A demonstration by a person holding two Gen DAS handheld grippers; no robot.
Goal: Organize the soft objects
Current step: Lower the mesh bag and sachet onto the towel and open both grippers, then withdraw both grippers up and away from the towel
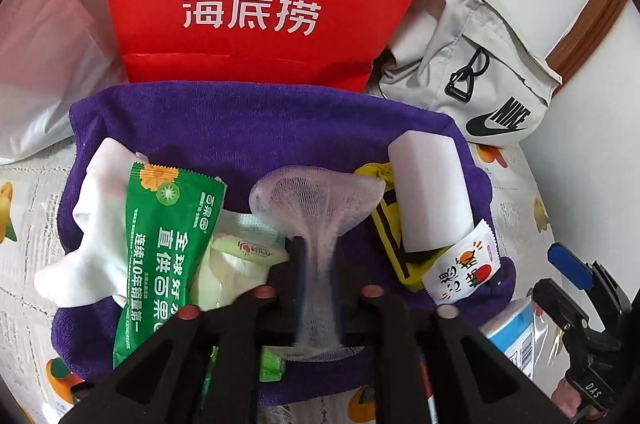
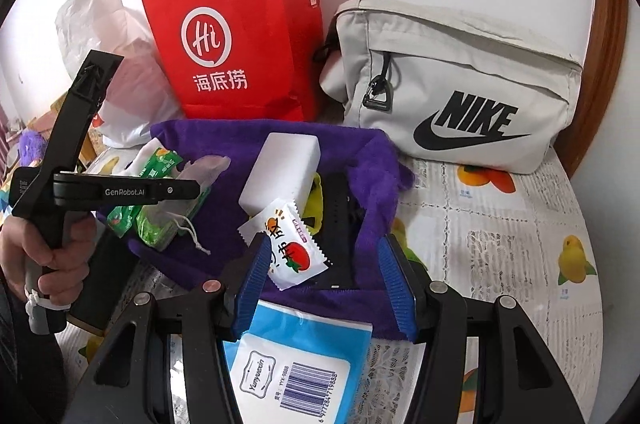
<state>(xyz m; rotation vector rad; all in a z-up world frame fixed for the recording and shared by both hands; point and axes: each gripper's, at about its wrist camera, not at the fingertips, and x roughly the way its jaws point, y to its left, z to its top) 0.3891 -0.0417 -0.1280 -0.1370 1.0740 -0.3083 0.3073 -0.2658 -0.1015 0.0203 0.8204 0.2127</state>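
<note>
A purple cloth basket (image 1: 248, 127) holds soft things: a white sock (image 1: 96, 216), a green wipes packet (image 1: 160, 248), a white sponge block (image 1: 428, 187), a yellow-black item (image 1: 388, 224) and a small white snack sachet (image 1: 464, 268). My left gripper (image 1: 318, 264) is shut on a white mesh pouch (image 1: 316, 195) over the basket's middle. My right gripper (image 2: 324, 284) is open over the basket's near edge (image 2: 376, 224), around the sachet (image 2: 292, 248), above a blue-white pack (image 2: 296, 356). The left gripper also shows in the right wrist view (image 2: 188, 188).
A red paper bag (image 2: 240, 43) and a beige Nike pouch (image 2: 460, 87) stand against the wall behind the basket. A white plastic bag (image 2: 100, 23) lies at the back left. The table has a fruit-print cloth (image 2: 520, 244).
</note>
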